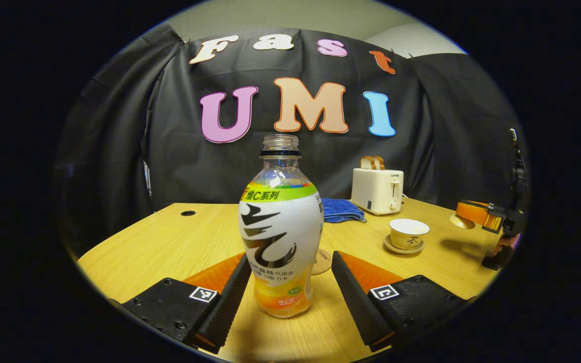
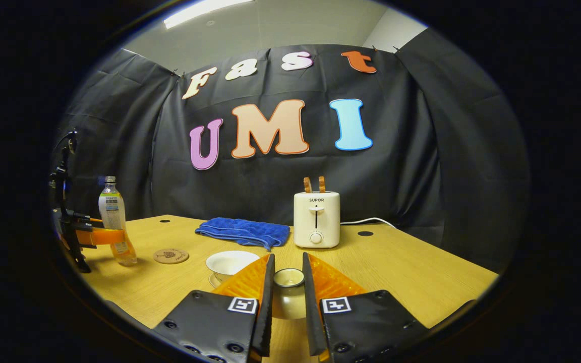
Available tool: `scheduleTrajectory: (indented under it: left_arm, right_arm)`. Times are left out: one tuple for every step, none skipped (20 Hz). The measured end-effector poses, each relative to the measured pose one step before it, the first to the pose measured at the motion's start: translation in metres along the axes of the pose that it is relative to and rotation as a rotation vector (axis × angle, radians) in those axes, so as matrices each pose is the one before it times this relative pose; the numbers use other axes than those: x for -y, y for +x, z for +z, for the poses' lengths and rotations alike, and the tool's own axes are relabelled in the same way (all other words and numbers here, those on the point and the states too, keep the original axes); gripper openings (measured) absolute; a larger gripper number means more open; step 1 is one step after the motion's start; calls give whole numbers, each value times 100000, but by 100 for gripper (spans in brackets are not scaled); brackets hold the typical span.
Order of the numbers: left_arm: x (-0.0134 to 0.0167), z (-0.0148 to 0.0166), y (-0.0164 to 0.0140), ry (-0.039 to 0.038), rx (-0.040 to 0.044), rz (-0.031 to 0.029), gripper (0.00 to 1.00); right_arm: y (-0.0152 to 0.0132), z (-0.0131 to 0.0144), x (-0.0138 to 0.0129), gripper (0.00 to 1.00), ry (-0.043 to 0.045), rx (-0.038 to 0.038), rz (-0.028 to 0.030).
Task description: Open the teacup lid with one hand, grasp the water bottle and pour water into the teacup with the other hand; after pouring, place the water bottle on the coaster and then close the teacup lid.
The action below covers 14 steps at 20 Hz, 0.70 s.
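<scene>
L gripper (image 1: 288,282): fingers spread either side of water bottle (image 1: 280,242), gaps visible both sides, not touching. Straddling it = lined up for grasp, not yet closed.
Bottle: upright on table (image 1: 169,247), dead centre btwn L fingers, cap off, neck open. Uncapped so it can pour straight after pickup. Liquid level hard to read behind label.
Coaster (image 1: 323,262): flat on table just behind bottle at its 1 o'clock, partly hidden. Near bottle = short set-down after pouring.
R gripper (image 2: 288,297): fingers clenched on teacup lid (image 2: 289,277), lid pinched by knob, held inverted, raised off table. Held aside at abt 4 o'clock of cup so mouth stays clear for pour.
Teacup (image 2: 230,263): open, on saucer, just beyond R fingers at 10 o'clock; from L view it sits at 2 o'clock, well apart from bottle. Looks empty.
Blue cloth (image 2: 244,232): folded, past cup, 12 o'clock.
Toaster (image 2: 316,219): far edge by wall, bread slices up, idle.
Stage (judgmt): lid off done; bottle grasp next; pour, coaster, re-lid pending.
Risk: open bottle, squeeze too hard → spill.
</scene>
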<state>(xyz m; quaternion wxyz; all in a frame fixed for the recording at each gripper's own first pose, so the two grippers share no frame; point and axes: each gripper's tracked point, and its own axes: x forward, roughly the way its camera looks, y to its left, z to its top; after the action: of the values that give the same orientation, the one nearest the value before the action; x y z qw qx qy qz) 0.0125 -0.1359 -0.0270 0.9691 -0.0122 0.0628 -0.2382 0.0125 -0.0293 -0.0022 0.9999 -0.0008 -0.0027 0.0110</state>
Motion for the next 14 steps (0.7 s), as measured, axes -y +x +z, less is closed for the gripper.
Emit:
scheduleTrajectory:
  left_arm:
    - [-39,-121,178,40,-372,432,94]
    - [8,74,309,-4,-347,528,94]
    - [-90,-20,523,-145,-528,641,94]
    - [-232,-117,283,-227,-950,1101,94]
    - [-58,-271,242,43,-1160,859,94]
    - [109,-167,142,260,-875,227,94]
    - [132,-92,329,606,-794,265,93]
    - [3,-120,300,460,-922,429,90]
    - [-104,-69,211,379,-629,552,88]
    - [53,-34,137,359,-610,27,83]
    - [116,-47,188,402,-568,-144,82]
    - [80,-31,169,392,-645,16,76]
    - [-73,-56,-101,244,-514,165,71]
    - [45,-67,-10,209,-466,-68,67]
  right_arm:
    - [-132,5,213,32,-21,14,-430]
    - [-8,37,291,32,28,137,-561]
    - [-129,-29,101,32,35,-197,-48]
    - [22,-19,42,32,-28,26,173]
    - [-11,-9,-6,32,-11,-9,36]
    - [-43,-14,52,33,39,-95,24]
    - [101,-16,4,33,-41,-71,132]
    - [-29,34,-18,32,-8,61,142]
    - [-23,4,-37,32,1,-26,53]
    - [-7,-12,8,32,27,-61,95]
    - [-26,0,14,33,0,-27,133]
    - [-43,2,48,31,-17,2,98]
    - [29,-22,-81,32,13,-24,96]
    - [30,26,1,31,-14,-3,23]
